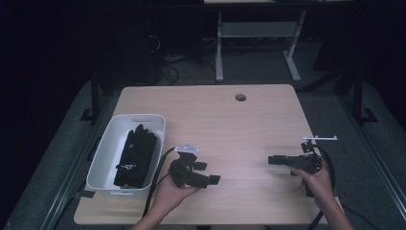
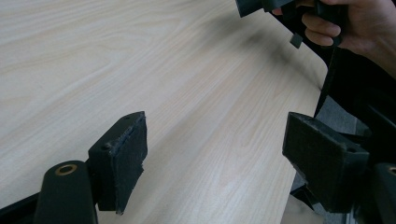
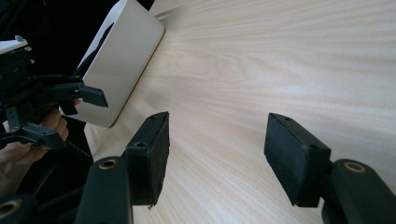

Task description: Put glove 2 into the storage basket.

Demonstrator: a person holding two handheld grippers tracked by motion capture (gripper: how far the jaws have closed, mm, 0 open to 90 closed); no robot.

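At the near edge of the counter point(image 1: 230, 120), the left tool point(image 1: 210, 175) is held in the person's left hand point(image 1: 168, 194), its jaws spread apart with nothing between them. The right tool point(image 1: 274, 160), gripped by the right hand point(image 1: 317, 182), is likewise seen with jaws apart and empty above bare wood. Just beside the left tool, a white bin point(image 1: 106, 153) is set at the counter's left edge; black gloves point(image 1: 135, 155) are contained within it.

A lab: bare wooden table point(image 1: 210, 120), floor cables point(image 1: 167, 67), metal frame stand point(image 1: 256, 43).
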